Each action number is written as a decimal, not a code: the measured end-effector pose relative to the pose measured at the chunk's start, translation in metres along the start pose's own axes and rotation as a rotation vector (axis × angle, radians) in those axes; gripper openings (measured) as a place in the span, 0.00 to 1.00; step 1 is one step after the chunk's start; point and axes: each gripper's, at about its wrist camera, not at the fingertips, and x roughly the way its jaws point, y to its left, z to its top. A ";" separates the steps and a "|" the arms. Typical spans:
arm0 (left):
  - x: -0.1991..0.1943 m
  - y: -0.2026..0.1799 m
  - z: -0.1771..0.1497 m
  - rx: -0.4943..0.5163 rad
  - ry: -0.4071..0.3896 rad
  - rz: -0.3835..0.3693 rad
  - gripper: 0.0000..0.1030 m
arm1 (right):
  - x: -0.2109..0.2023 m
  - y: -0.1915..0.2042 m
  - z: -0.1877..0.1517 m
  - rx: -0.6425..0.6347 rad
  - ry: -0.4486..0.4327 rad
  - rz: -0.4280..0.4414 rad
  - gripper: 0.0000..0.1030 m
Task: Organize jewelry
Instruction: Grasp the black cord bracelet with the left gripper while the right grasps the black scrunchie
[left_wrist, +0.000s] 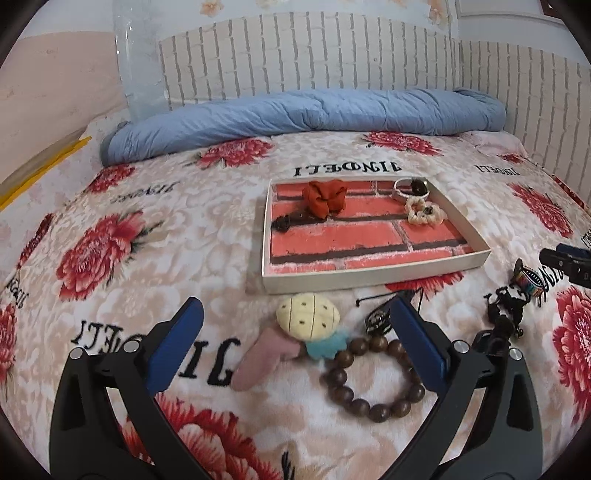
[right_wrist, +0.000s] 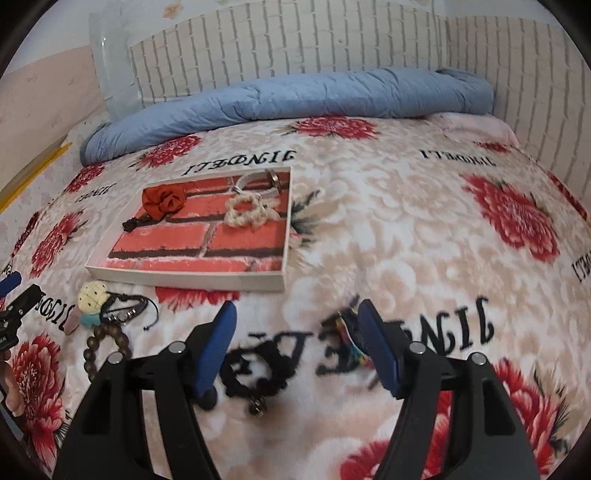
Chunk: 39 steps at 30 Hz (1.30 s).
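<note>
A shallow tray with a brick-print floor (left_wrist: 376, 268) (right_wrist: 184, 277) lies on the bed. It holds an orange scrunchie (left_wrist: 324, 197) (right_wrist: 164, 201), a cream scrunchie (left_wrist: 423, 213) (right_wrist: 246, 210), a white watch (left_wrist: 410, 187) and a dark hair tie (left_wrist: 284, 223). My left gripper (left_wrist: 295, 314) is open above a plush pineapple charm (left_wrist: 308, 320), a brown bead bracelet (left_wrist: 373, 376) and a black cord bracelet (left_wrist: 380, 317). My right gripper (right_wrist: 297, 314) is open above a black scrunchie (right_wrist: 255, 373) and a multicoloured woven band (right_wrist: 351, 336).
The bed has a floral blanket (right_wrist: 406, 221). A rolled blue quilt (left_wrist: 303, 110) lies along the brick-pattern headboard. The right gripper shows at the right edge of the left wrist view (left_wrist: 565, 264). A yellow strip (left_wrist: 40, 166) runs along the left bedside.
</note>
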 end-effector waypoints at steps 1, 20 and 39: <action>0.002 0.001 -0.001 -0.012 0.009 -0.011 0.95 | 0.002 -0.003 -0.004 -0.002 0.002 -0.007 0.65; 0.049 -0.044 -0.022 0.053 0.033 -0.034 0.86 | 0.032 0.007 -0.028 -0.048 0.068 -0.024 0.59; 0.080 -0.057 -0.021 0.067 0.084 -0.122 0.52 | 0.064 0.021 -0.041 -0.087 0.163 -0.010 0.45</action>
